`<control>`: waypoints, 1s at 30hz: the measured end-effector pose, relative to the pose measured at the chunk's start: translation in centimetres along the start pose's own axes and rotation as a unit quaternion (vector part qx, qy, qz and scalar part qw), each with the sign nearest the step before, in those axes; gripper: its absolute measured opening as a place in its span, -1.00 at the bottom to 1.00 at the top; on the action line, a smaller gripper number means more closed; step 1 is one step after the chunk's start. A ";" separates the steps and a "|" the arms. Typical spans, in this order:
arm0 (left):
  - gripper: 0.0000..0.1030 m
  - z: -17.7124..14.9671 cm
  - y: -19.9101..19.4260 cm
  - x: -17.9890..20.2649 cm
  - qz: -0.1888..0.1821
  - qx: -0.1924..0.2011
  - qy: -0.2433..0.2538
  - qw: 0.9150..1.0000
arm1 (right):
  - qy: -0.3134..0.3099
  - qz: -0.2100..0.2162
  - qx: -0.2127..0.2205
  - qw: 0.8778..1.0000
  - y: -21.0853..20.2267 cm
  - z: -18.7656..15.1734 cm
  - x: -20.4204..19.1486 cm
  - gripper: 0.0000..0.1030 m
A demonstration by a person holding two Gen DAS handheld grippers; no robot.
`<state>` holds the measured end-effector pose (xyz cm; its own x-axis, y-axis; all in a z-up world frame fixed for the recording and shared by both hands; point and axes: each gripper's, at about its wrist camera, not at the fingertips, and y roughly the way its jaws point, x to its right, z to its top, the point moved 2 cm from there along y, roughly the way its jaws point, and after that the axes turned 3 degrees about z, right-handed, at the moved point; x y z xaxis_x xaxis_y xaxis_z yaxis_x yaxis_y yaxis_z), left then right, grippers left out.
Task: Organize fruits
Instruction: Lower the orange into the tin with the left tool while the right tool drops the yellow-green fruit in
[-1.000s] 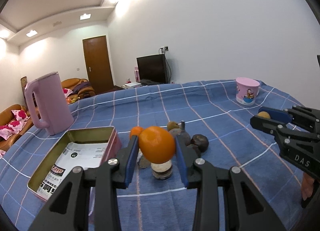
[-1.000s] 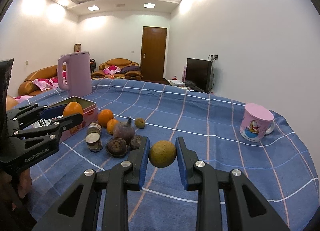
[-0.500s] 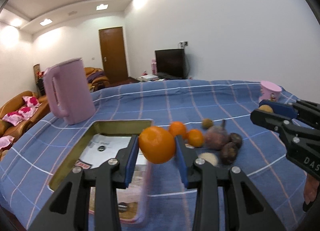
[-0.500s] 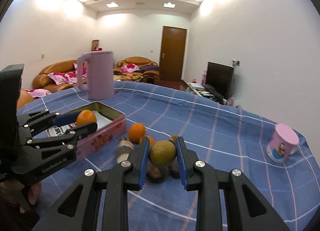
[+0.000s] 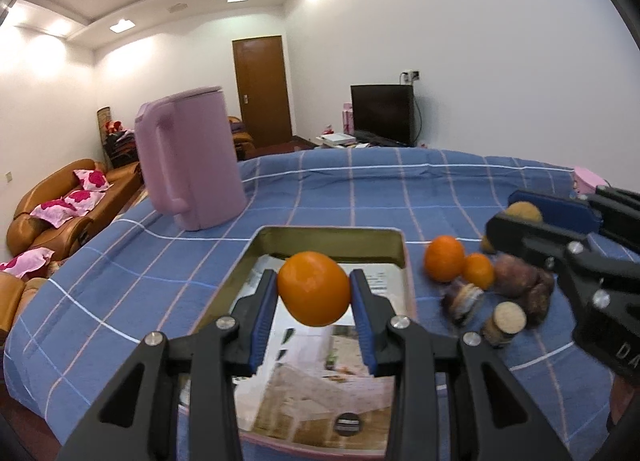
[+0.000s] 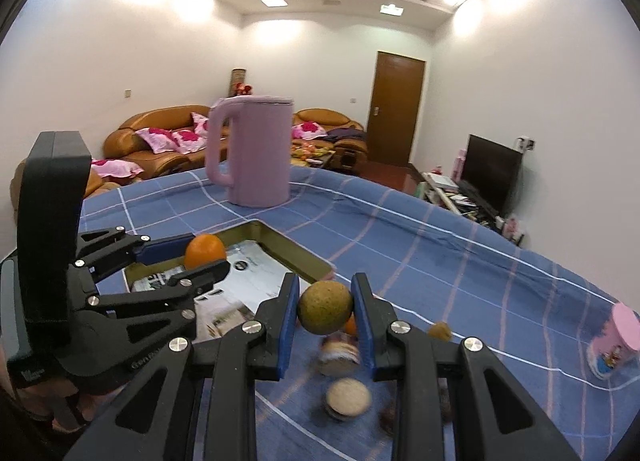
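left wrist: orange point(image 5: 314, 288) was clamped by left gripper point(image 5: 314, 293), above tin point(image 5: 396, 239)
right wrist: green-brown fruit point(image 6: 325, 307) was clamped by right gripper point(image 6: 325, 311)

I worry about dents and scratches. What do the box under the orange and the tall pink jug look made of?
Box: likely thin metal tin; dull gold inner walls with a soft sheen, pink outside, printed paper inside. Pink jug: probably plastic; a smooth, matte, even colour with a moulded handle, though coated metal cannot be ruled out.

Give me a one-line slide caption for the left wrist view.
Left tool holds an orange above the open tin, loose fruit lying beside it on the blue checked cloth.
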<state>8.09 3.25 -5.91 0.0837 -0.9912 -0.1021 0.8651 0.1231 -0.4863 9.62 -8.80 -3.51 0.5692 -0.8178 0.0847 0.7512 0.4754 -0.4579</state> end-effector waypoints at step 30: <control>0.05 -1.5 2.7 -5.4 0.029 -0.054 -0.025 0.998 | 0.018 0.073 -0.077 0.994 8.5 -0.8 -4.4 -0.24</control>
<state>9.23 8.97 -7.99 0.1590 -0.9831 -0.0908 0.7993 0.1822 -0.5726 13.24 -1.46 -8.41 0.6547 -0.7555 -0.0231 0.5988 0.5371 -0.5941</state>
